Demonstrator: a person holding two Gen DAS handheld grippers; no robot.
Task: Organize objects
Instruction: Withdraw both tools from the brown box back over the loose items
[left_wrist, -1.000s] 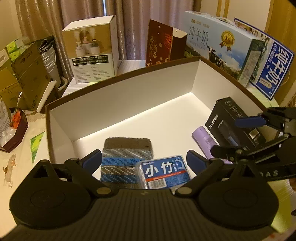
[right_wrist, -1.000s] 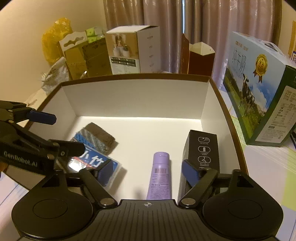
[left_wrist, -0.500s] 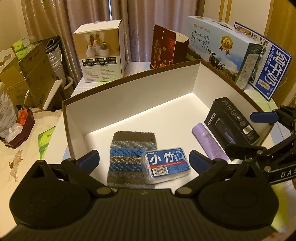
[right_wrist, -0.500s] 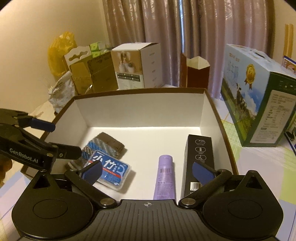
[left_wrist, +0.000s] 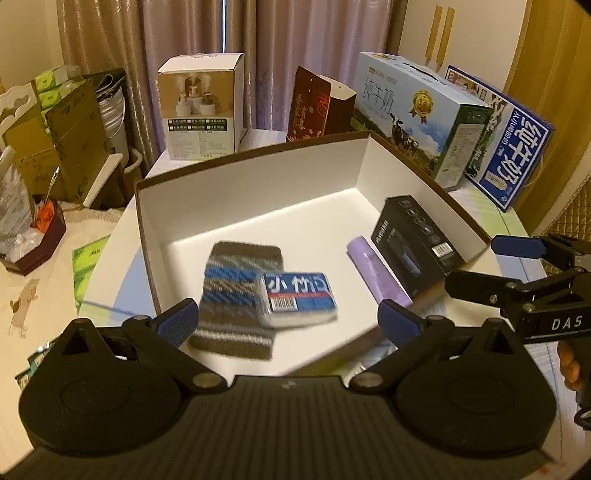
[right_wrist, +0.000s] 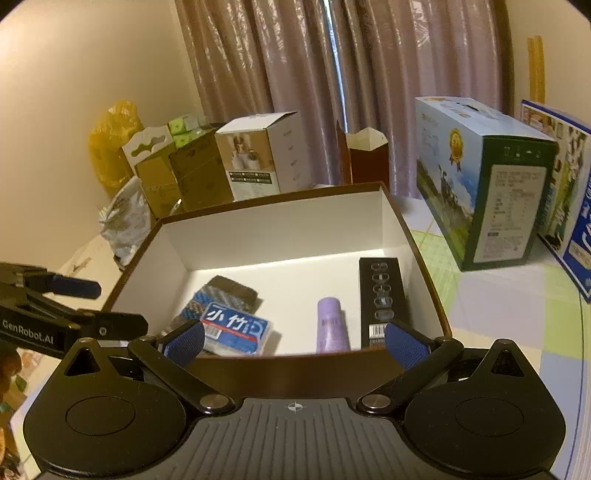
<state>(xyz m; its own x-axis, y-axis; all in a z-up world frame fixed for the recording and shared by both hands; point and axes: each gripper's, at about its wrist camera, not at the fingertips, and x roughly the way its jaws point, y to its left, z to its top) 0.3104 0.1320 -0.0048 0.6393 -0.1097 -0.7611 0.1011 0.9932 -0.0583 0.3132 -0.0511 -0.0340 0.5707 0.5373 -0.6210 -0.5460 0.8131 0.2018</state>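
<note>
Your left tongs (left_wrist: 286, 319) are spread wide with nothing between the blue pads, hovering at the near edge of the open box (left_wrist: 258, 173); your right tongs (right_wrist: 293, 341) are released too, empty, sitting just outside the box's near wall. In the left wrist view the right tongs show at 3 o'clock, outside the box's right wall. Box (right_wrist: 280, 229) is brown outside, white inside, and sits on the bench (right_wrist: 491, 306). All four task items are on its floor: striped knit pouch (left_wrist: 236, 291) at 7 o'clock of the floor, lying flat; blue-label pack (left_wrist: 297, 299) lying on the pouch's right edge, overlapping it; purple tube (left_wrist: 378, 271) right of the pack and apart from it, long axis running front to back; black carton (left_wrist: 415, 240) just beside the tube against the right wall. Right wrist view matches: pouch (right_wrist: 225, 299) partly under the pack (right_wrist: 236, 328) at 8 o'clock, tube (right_wrist: 330, 325) centre, carton (right_wrist: 382, 295) at 3 o'clock along the right wall. Beyond the box at 12 to 2 o'clock stand a white product box (left_wrist: 201, 107), a dark red bag (left_wrist: 314, 107) and a milk carton case (left_wrist: 424, 114), all upright in front of the curtain (left_wrist: 295, 44).
</note>
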